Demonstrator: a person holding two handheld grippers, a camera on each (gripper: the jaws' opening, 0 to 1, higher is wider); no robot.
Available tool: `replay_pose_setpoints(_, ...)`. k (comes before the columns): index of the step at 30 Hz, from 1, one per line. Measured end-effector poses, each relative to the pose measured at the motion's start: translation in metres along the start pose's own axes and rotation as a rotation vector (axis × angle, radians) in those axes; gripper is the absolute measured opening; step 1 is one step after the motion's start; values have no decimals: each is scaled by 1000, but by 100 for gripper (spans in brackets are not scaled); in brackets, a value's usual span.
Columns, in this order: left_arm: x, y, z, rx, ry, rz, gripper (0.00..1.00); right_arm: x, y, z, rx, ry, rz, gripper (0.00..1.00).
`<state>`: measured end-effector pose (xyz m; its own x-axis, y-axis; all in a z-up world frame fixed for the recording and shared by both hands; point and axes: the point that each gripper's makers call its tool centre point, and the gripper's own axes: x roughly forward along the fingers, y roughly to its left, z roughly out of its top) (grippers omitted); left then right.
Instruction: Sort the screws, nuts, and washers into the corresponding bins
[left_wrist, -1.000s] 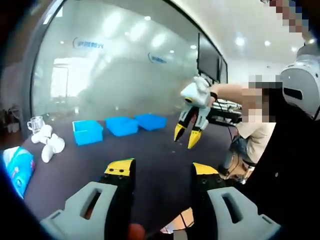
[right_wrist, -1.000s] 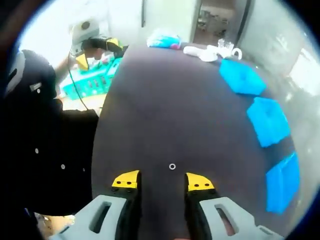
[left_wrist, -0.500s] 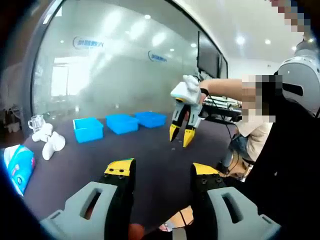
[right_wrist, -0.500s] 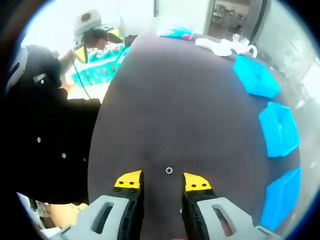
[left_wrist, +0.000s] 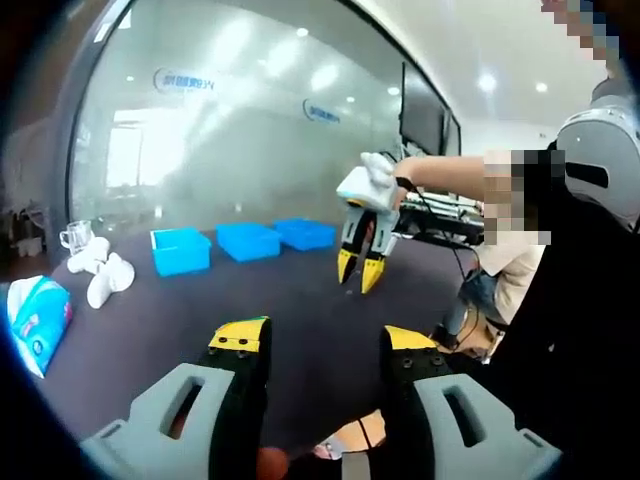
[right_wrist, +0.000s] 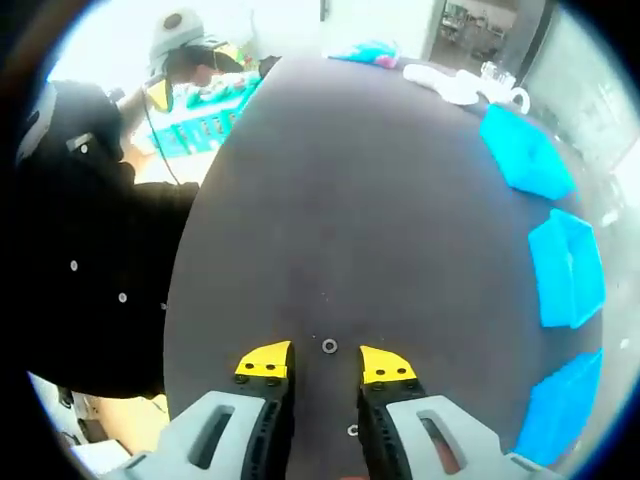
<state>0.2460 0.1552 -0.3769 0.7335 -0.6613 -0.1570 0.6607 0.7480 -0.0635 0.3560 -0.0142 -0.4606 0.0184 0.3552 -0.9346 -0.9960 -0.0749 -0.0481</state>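
The right tongs (right_wrist: 326, 362) hang low over the dark surface (right_wrist: 380, 200), jaws slightly spread and holding nothing, with a small washer (right_wrist: 329, 346) lying flat just ahead of the gap between their yellow tips. A second small piece of hardware (right_wrist: 352, 431), too small to identify, lies further back between the jaws. The three blue bins (right_wrist: 565, 265) run in a row well off to the right of these tongs, all apart from the washer. In the left gripper view the left tongs (left_wrist: 322, 342) are spread and empty, held back near the surface edge, with the right tongs (left_wrist: 358, 268) pointing tips-down ahead of them. From here the likely trouble is the pickup: a thin flat washer gives the jaws little to bite, so closing off-centre could flick it away or slide it along the surface. A shallow pinch could also let it drop on the long carry to the bins, or it could land in the wrong one.
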Motion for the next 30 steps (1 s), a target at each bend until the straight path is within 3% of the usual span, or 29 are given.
replay_pose_setpoints(30,0,-1,-3,-14,4,5,40,11,-2,-3,8,16,39,7)
